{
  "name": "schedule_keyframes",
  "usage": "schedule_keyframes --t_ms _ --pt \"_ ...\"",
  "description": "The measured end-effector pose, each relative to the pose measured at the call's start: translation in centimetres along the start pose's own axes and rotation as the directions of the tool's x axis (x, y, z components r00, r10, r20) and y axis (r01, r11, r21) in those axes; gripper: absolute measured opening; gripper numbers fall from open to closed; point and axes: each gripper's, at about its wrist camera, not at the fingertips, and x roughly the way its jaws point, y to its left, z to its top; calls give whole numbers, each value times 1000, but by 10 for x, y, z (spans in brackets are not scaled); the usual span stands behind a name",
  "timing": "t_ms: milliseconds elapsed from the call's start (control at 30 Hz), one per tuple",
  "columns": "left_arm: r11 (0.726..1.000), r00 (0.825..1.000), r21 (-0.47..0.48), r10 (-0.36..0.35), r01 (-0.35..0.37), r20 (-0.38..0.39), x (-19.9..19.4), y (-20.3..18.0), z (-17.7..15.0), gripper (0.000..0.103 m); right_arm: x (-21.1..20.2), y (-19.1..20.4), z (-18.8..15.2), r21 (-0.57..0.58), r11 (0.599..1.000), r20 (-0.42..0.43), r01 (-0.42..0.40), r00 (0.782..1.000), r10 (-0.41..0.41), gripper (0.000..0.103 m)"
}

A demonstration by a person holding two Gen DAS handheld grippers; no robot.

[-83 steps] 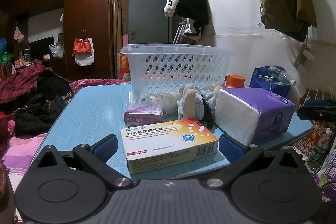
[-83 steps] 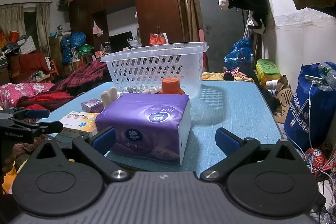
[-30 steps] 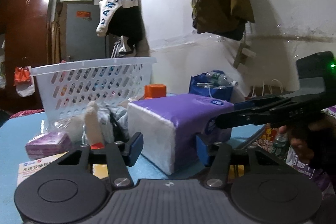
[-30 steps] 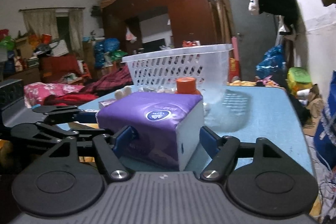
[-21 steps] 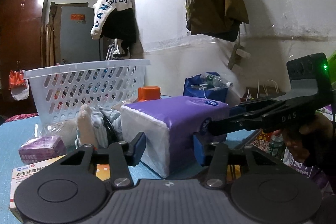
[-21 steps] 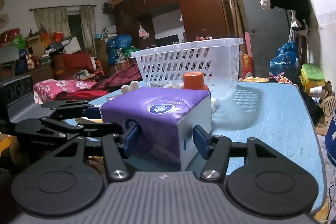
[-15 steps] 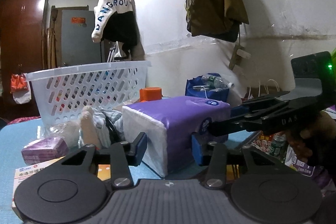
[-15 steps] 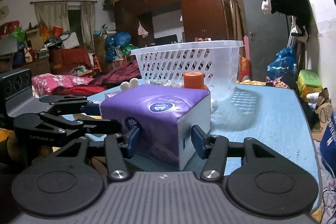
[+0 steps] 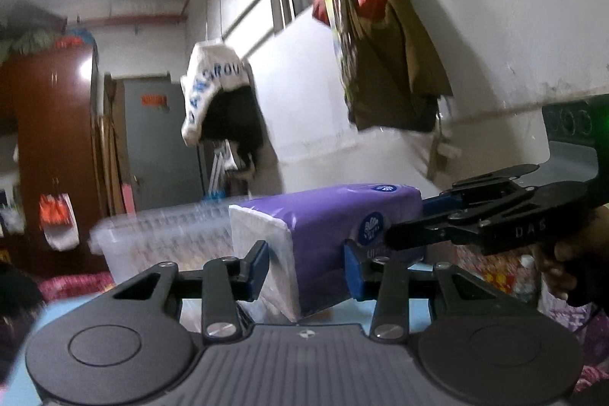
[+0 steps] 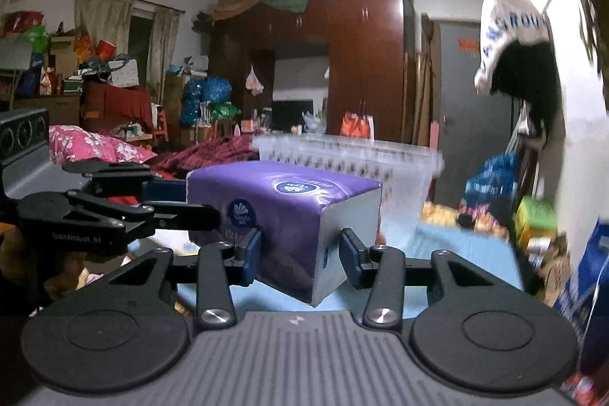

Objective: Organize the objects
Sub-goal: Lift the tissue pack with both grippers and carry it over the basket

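A purple tissue pack (image 9: pixel 327 227) with a white end is held in the air between both grippers. My left gripper (image 9: pixel 306 271) is shut on one end of it; the pack also shows in the right wrist view (image 10: pixel 289 215), where my right gripper (image 10: pixel 300 253) is shut on the other end. Each gripper shows from the side in the other's view: the right one (image 9: pixel 475 219) and the left one (image 10: pixel 125 212). The white plastic basket (image 9: pixel 163 234) stands just behind and below the pack; it also shows blurred in the right wrist view (image 10: pixel 354 155).
The blue table (image 10: pixel 456 250) lies below the pack. A hoodie (image 9: pixel 220 97) and bags (image 9: pixel 384 63) hang on the right wall. A dark wardrobe (image 10: pixel 365 71) and a grey door (image 9: pixel 160 147) stand behind. Clutter and a bed (image 10: pixel 95 143) fill the left side.
Both grippers closed on the tissue pack and lifted it off the table. The views have tilted upward and the basket now sits lower in frame. The other table objects have dropped out of sight.
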Motion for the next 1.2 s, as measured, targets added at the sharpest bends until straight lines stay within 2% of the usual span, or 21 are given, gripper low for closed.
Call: schedule_keyframes --t_ms 267,333,467,533,633,733,933,1000,1033,1067,1100,1133,1167,1200 --pt "997 997 35 62 -64 35 49 58 83 45 58 -33 89 -26 999 44 -20 999 21 47" --pt "998 998 27 65 -65 13 71 78 96 45 78 -43 103 -30 999 29 -20 999 21 47" --pt "999 994 -29 38 -41 -107 129 122 97 45 129 -69 113 23 1000 -55 -15 998 16 46" --pt "996 982 -72 35 -49 -184 159 142 87 44 162 -81 106 53 999 -122 3 993 3 46" --pt "991 953 -114 36 -73 -300 200 159 69 44 205 -89 91 67 997 -228 35 973 -19 46" --pt "985 928 -137 45 -102 -369 226 168 59 44 232 -98 80 79 996 -294 52 956 -27 46" --pt "980 882 -132 69 -147 -467 248 173 43 44 255 -95 70 57 995 -380 79 924 -52 45" --pt "981 876 -126 72 -149 -477 250 174 40 45 255 -91 67 32 995 -398 90 915 -70 45" --pt "981 879 -120 81 -155 -470 247 177 39 45 254 -89 66 26 996 -405 91 911 -72 45" --pt "979 885 -111 102 -171 -455 243 177 40 50 254 -89 65 21 996 -414 89 907 -72 45" --pt "976 892 -104 131 -193 -433 237 177 41 64 252 -87 65 13 995 -413 97 907 -83 45" --pt "974 900 -101 147 -205 -410 227 175 43 72 246 -86 66 2 993 -398 120 911 -110 53" --pt "973 911 -100 158 -210 -382 218 173 47 84 238 -86 68 3 989 -374 149 917 -137 71" --pt "972 922 -101 166 -213 -351 207 171 50 88 226 -85 71 13 985 -337 171 928 -157 83"
